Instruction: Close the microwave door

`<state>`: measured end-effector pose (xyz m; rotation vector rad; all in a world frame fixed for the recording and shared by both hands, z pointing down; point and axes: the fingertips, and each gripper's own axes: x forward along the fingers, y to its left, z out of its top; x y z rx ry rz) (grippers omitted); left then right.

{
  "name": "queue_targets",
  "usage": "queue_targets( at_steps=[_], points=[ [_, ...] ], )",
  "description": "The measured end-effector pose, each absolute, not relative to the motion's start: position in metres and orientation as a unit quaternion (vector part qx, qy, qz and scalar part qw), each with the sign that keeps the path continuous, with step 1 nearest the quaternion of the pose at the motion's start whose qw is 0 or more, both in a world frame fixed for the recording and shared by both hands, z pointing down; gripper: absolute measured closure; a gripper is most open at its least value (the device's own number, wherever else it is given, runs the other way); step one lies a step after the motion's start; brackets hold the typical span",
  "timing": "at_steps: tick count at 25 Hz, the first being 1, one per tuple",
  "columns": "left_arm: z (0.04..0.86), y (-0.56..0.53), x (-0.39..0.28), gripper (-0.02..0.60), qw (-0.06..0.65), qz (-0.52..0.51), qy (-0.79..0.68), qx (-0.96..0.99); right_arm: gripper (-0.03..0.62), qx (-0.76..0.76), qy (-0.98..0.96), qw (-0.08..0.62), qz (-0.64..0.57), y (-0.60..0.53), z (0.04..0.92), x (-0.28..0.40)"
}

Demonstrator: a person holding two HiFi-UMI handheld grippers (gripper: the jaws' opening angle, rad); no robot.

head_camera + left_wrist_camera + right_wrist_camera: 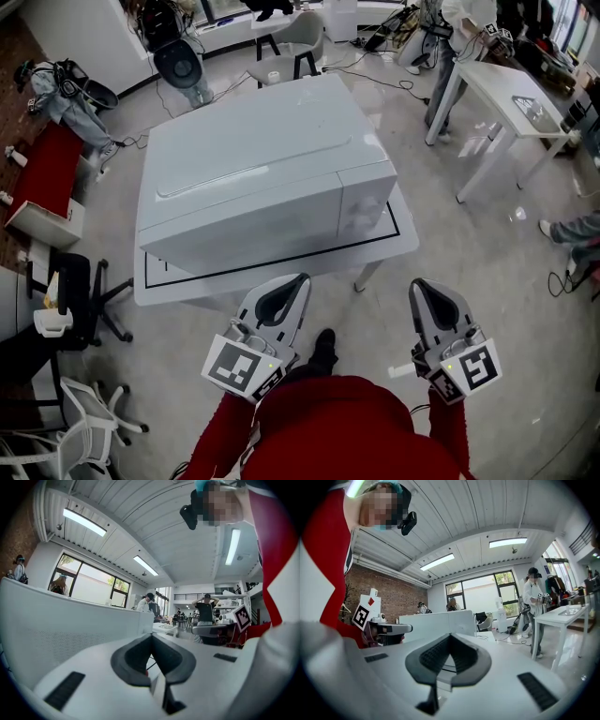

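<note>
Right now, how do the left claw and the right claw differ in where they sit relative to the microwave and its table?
The left claw points at the microwave, its tip by the front edge of the table; the right claw sits right of the table, over the floor. In their own views, the microwave looms close beside the left claw but stands farther off from the right claw. Both are shut and empty.

No legible text, brand or number; only coded square markers (242, 367) on left gripper (296, 280) and right gripper (420, 285) cubes
</note>
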<state>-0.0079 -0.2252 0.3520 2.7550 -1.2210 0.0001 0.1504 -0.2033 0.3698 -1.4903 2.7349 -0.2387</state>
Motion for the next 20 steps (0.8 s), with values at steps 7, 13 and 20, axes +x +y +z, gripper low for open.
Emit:
queue_targets(
  at_steps=[7, 13, 20],
  points=[
    [0.367, -0.224, -0.009, 0.574, 0.057, 0.028, -0.398, 0.915, 0.582, -0.477, 0.875, 0.014, -0.074, -0.204, 0.367, 0.15],
    [0.365, -0.224, -0.006, 0.574, 0.064, 0.024, -0.398, 0.915, 0.582, -0.477, 0.876, 0.014, -0.072, -0.205, 0.364, 0.149],
    [0.363, -0.227, -0.002, 0.574, 0.06, 0.021, -0.398, 0.915, 0.582, -0.469, 0.88, 0.02, -0.073, -0.209, 0.362, 0.15]
  ],
)
